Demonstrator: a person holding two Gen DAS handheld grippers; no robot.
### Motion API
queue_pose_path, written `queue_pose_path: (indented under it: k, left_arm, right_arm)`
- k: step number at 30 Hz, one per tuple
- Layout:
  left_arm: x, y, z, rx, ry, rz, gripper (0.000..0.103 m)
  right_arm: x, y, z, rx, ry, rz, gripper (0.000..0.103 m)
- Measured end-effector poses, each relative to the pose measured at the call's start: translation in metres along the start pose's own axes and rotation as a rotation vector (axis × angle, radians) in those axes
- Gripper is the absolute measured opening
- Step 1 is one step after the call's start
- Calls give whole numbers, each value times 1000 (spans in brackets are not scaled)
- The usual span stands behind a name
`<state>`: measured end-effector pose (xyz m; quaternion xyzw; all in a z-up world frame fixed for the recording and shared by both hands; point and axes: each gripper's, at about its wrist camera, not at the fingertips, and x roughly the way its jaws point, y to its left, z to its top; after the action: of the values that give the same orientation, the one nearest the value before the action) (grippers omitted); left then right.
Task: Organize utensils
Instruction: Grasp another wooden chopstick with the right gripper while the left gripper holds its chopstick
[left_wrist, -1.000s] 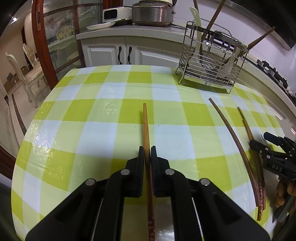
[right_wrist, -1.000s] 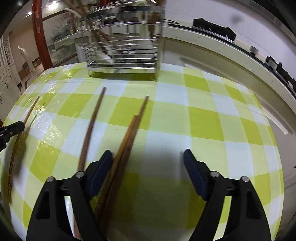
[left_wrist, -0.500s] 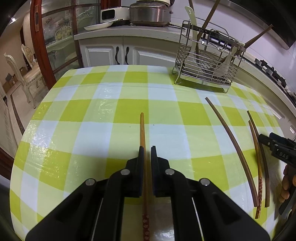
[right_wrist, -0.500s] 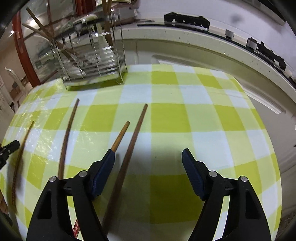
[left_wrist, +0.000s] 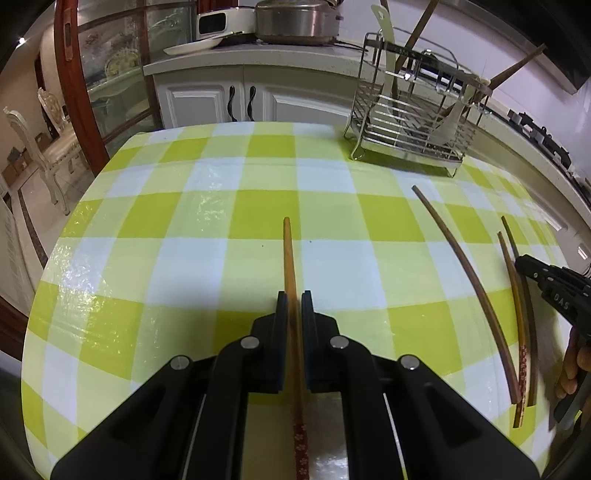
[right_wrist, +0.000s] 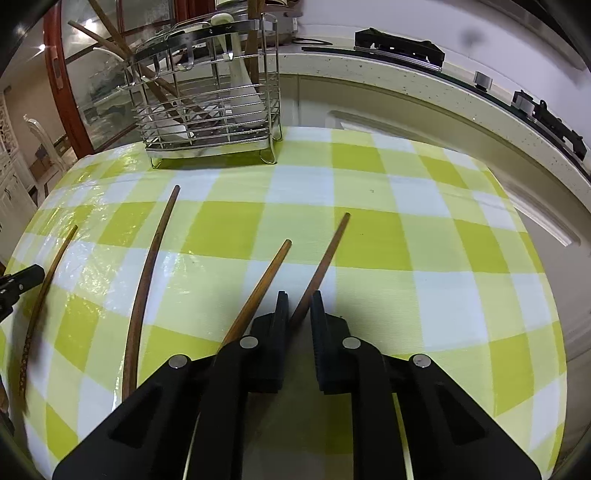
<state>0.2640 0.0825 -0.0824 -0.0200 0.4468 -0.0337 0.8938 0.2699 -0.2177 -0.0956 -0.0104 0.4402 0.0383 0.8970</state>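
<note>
My left gripper (left_wrist: 294, 295) is shut on a light wooden chopstick (left_wrist: 289, 254) with a red flowered end, held just over the checked table (left_wrist: 177, 266). The jaws of my right gripper (right_wrist: 300, 295) are closing on a dark brown chopstick (right_wrist: 327, 254); it crosses the narrow gap slantwise and touches both pads. A lighter chopstick (right_wrist: 266, 277) lies just outside that gripper's left finger. A long dark chopstick (right_wrist: 147, 273) lies further left. The wire utensil rack (left_wrist: 410, 122) stands at the table's far side, holding spoons and chopsticks.
A white counter (left_wrist: 258, 55) with a metal pot and a plate runs behind the table, with cabinet doors below. A glass door and a chair are at the far left. The right gripper (left_wrist: 554, 288) and a hand show at the left view's right edge.
My right gripper's jaws went from wide open to almost together around the dark chopstick. The left gripper still holds its chopstick in the same place.
</note>
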Motion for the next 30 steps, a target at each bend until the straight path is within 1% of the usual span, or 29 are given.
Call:
queue_pose_path:
  k: [2,4,5,11,15,18,24,26,27,30]
  left_arm:
    - [2,-2,-1,12,16,-5,9]
    - [5,-4,-2,30,33,-2,23]
    - [7,-5,-3,32,43,1,25]
    - [5,-10,-7,78,66,43,25]
    - [6,-9,-6,78,82,40,24]
    - [5,-11,-5,88,88,42,7]
    - [5,-5,-5,51,82,10,7]
    - [4,-3,-5,41,78,-5,7]
    - [4,-3,-5,41,77,-7,7]
    - [5,-5,-5,46,74,-2,7]
  right_arm:
    - [-1,-2,-1,4,0,9,12]
    - [-1,-3,-1,4,4,16,12]
    - [-1,-4,-1,5,5,18,12]
    - [-2,-5,-2,11,14,6,12]
    - [-4,-6,-4,19,20,4,12]
    - [-5,-7,-5,19,20,0,12]
    - [-8,-10,-7,30,40,3,13]
    - [-10,-11,-9,32,46,1,20]
    - [-11,-11,-10,32,47,3,27]
    - [-14,-10,-14,37,50,6,29]
